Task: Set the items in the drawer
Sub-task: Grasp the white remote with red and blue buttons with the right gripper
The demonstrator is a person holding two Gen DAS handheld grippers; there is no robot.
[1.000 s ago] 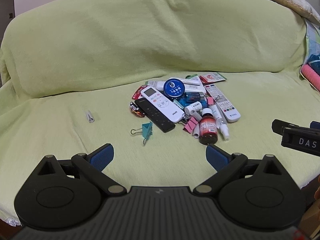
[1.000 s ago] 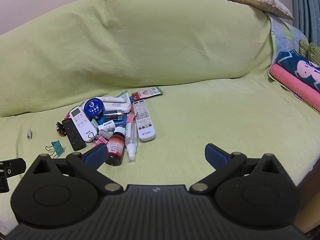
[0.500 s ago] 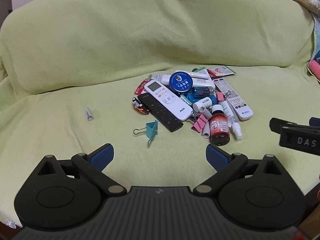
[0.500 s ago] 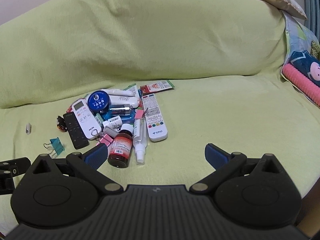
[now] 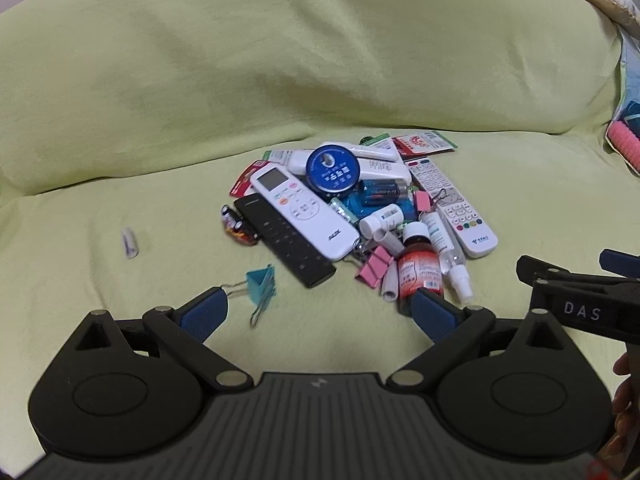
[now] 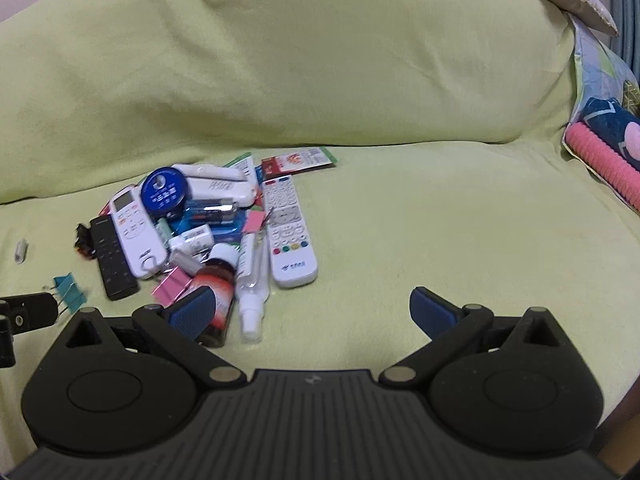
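Green-covered sofa (image 5: 160,80), item pile (image 5: 360,216) beyond open left gripper (image 5: 320,312), none held

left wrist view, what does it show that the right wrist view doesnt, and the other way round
Only the left wrist view shows the right gripper from the side, marked DAS, and part of a hand at the right edge. Only the right wrist view shows the curtain and a wide bare stretch of sofa right of the pile. Both show the blue tin, black remote, brown bottle, teal clip and both grippers open.
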